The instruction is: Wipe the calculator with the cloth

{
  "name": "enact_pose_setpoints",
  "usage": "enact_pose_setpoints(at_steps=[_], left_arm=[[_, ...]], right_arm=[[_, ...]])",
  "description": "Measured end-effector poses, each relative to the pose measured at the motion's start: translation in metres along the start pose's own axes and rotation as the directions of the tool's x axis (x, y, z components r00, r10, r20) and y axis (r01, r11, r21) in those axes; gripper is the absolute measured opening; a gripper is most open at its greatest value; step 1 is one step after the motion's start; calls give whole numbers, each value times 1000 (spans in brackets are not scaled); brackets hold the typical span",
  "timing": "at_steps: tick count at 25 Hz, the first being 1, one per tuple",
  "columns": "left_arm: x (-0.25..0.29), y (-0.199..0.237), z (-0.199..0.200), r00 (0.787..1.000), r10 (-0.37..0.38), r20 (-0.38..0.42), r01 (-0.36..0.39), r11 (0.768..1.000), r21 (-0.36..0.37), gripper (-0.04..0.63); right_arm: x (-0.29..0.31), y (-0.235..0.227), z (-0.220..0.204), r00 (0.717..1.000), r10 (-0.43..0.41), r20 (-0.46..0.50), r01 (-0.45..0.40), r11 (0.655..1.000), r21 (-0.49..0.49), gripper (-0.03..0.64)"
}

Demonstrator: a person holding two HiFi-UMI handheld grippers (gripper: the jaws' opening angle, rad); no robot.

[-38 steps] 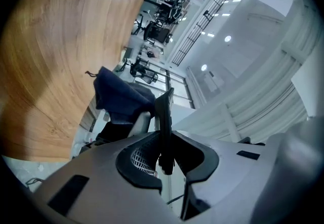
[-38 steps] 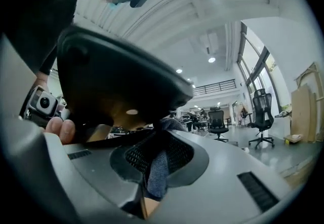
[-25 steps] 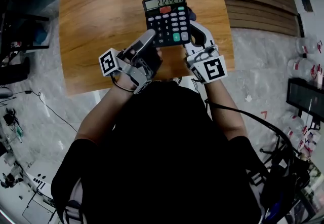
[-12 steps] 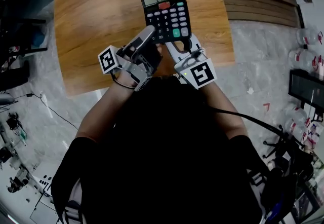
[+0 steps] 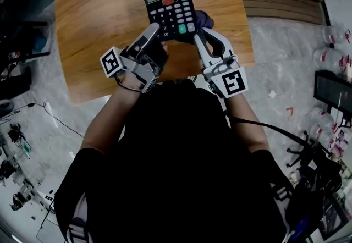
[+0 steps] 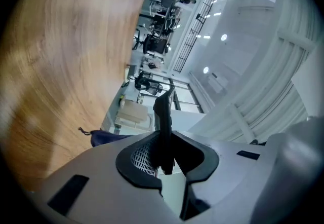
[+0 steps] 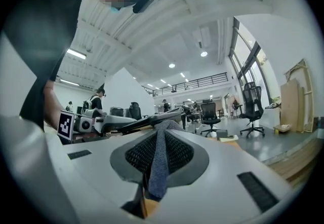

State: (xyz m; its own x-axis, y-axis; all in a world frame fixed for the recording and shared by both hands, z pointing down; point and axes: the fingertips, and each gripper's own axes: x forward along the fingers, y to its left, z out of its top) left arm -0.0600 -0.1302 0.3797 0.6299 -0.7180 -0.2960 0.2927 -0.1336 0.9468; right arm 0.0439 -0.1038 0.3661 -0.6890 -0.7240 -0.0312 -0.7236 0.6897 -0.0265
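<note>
A black calculator [image 5: 169,10] with a lit display is held up over the wooden table [image 5: 99,27]. My left gripper [image 5: 156,33] is shut on its lower left corner. In the left gripper view the calculator [image 6: 163,116] stands edge-on between the pads. My right gripper [image 5: 198,29] is shut on a dark blue cloth [image 5: 203,18], which lies against the calculator's right edge. In the right gripper view the cloth [image 7: 159,162] is pinched between the pads, and the calculator [image 7: 152,121] lies just beyond it. A bit of the cloth [image 6: 109,138] shows in the left gripper view.
The table's near edge [image 5: 110,92] runs just in front of the person's body. Wooden slats [image 5: 280,0] lie at the back right. Plastic bottles [image 5: 333,49] and a black case [image 5: 333,99] sit on the floor at the right, cables and gear [image 5: 14,126] at the left.
The calculator has shifted left and away with the left gripper. The right gripper drew back below the calculator, then moved forward along its right edge, so the cloth shows there again.
</note>
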Motion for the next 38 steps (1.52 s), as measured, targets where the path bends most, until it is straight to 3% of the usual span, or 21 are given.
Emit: enact_pose_setpoints(at_steps=[4, 8, 15, 20, 23, 29, 31, 33, 35, 38], left_arm=[[-8, 14, 6, 999, 37, 2, -37, 999, 33, 71], [-30, 57, 7, 989, 147, -21, -146, 988, 60, 71], [-76, 147, -4, 936, 345, -71, -338, 936, 99, 71], [-93, 197, 2, 882, 455, -122, -440, 888, 133, 71], [-98, 219, 4, 855, 499, -143, -479, 864, 154, 71], [-101, 239, 11, 833, 525, -172, -486, 845, 223, 72], [-101, 237, 12, 804, 568, -177, -492, 802, 339, 78], [-99, 230, 6, 757, 630, -174, -488, 722, 491, 81], [-97, 227, 0, 698, 699, -154, -482, 618, 622, 92], [-107, 230, -3, 573, 816, -70, -505, 419, 755, 114]], right_arm=[[-16, -26, -13, 995, -94, -28, 94, 996, 9, 44], [-29, -45, -41, 982, -155, -112, 155, 988, -2, 44], [-43, -41, -126, 943, -135, -302, 156, 987, 44, 44], [-37, -35, -184, 898, -109, -425, 156, 985, 78, 44], [-37, -37, -210, 866, -124, -485, 182, 981, 74, 44], [-30, -30, -256, 810, -142, -569, 224, 971, 77, 44], [-31, -28, -263, 789, -149, -596, 244, 966, 82, 44], [-34, -26, -262, 771, -142, -621, 263, 959, 107, 46], [-35, -28, -262, 751, -116, -650, 269, 953, 140, 46], [-38, -24, -261, 708, -66, -703, 254, 953, 166, 46]])
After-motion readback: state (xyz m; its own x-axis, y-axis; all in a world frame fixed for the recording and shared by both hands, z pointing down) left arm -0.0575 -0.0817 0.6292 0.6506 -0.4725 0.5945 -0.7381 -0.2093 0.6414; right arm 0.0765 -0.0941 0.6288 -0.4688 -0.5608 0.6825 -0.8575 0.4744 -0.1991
